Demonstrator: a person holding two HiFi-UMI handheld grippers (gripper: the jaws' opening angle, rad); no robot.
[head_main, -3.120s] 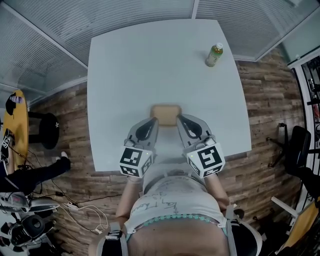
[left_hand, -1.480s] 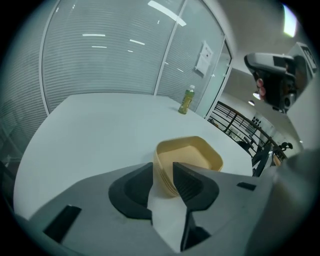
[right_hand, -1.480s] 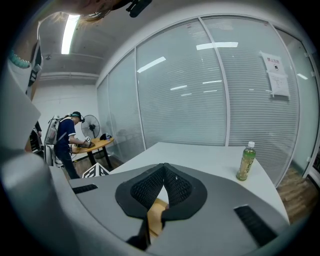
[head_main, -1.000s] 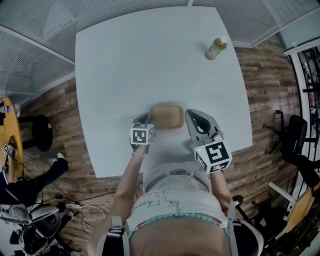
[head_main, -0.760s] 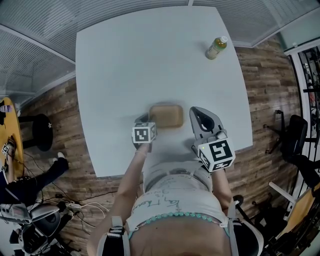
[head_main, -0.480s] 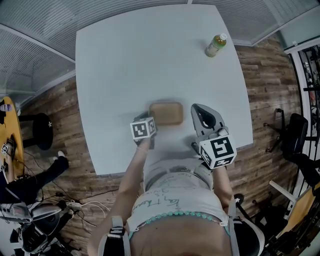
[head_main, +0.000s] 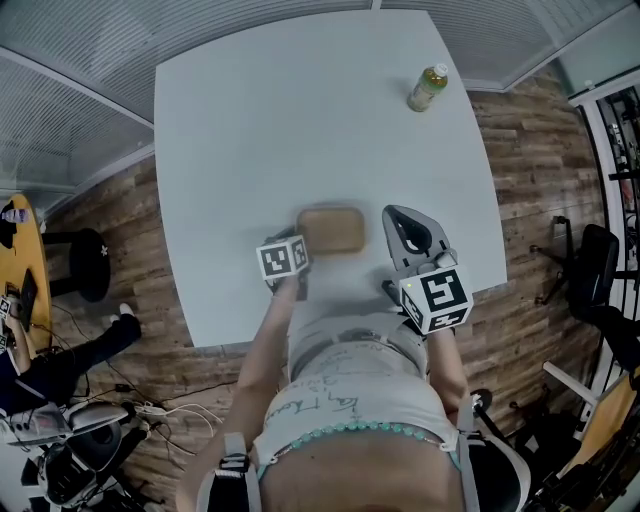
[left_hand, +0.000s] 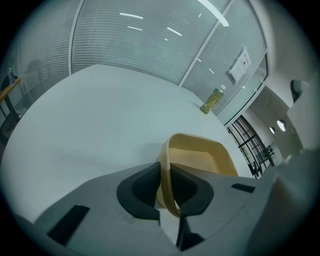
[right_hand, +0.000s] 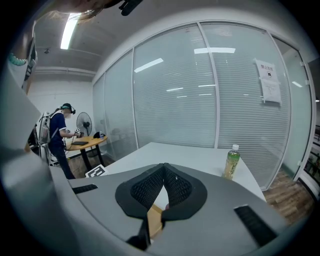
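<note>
A tan shallow bowl (head_main: 332, 230) sits on the white table (head_main: 250, 130) near its front edge. My left gripper (head_main: 297, 243) is at the bowl's left end, and its marker cube hides most of it in the head view. In the left gripper view the left gripper (left_hand: 166, 182) has its jaws shut on the bowl's near rim (left_hand: 167, 170), with the bowl's hollow (left_hand: 197, 160) beyond. My right gripper (head_main: 399, 216) hovers just right of the bowl, apart from it. In its own view the right gripper (right_hand: 163, 173) is shut, tips together, holding nothing.
A green drink bottle (head_main: 427, 87) stands at the table's far right corner, also seen as the bottle (left_hand: 212, 100) and bottle (right_hand: 230, 162). Glass walls with blinds ring the table. A person (right_hand: 57, 135) stands at a round wooden table to the left.
The left gripper has moved onto the bowl's left end and shut on its rim. The right gripper has drifted a little right, away from the bowl.
</note>
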